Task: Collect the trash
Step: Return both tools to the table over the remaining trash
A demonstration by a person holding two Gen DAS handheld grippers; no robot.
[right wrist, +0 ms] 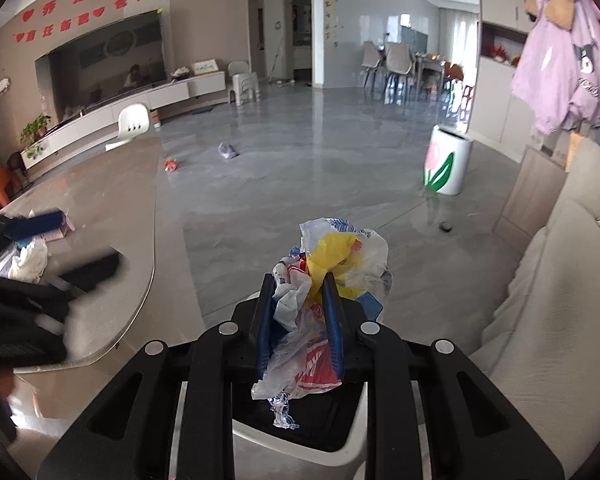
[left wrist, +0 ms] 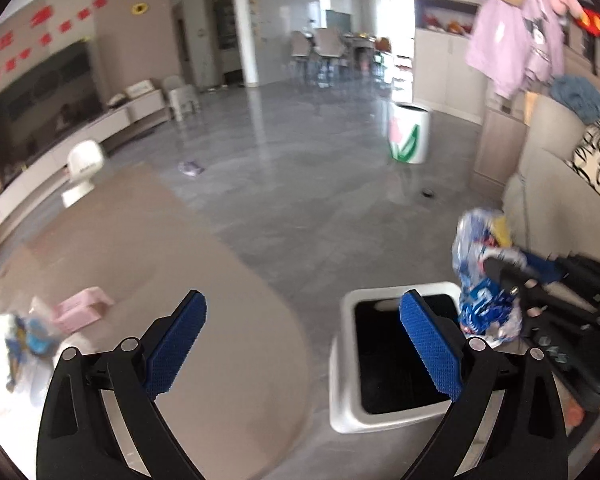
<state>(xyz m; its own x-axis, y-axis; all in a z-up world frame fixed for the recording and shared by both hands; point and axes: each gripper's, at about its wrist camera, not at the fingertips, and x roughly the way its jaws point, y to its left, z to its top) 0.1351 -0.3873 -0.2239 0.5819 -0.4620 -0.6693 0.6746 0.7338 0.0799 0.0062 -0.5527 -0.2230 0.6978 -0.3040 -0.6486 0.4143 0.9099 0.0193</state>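
My right gripper (right wrist: 298, 284) is shut on a crumpled plastic wrapper (right wrist: 340, 256), white with yellow, red and blue print. It holds the wrapper above the white square trash bin (right wrist: 300, 446), whose dark opening lies just below. In the left wrist view the same wrapper (left wrist: 480, 280) and the right gripper (left wrist: 500, 268) hang over the right edge of the bin (left wrist: 348, 380). My left gripper (left wrist: 304, 344) is open and empty, above the table edge and the bin. More wrappers (left wrist: 24, 332) lie on the table at the left.
A beige rounded table (left wrist: 140, 240) is at the left with a pink box (left wrist: 80, 312). A white flower-print bin (left wrist: 408, 132) stands across the grey floor. Scraps of litter (right wrist: 228, 150) lie on the floor. A light sofa (right wrist: 560, 280) is at the right.
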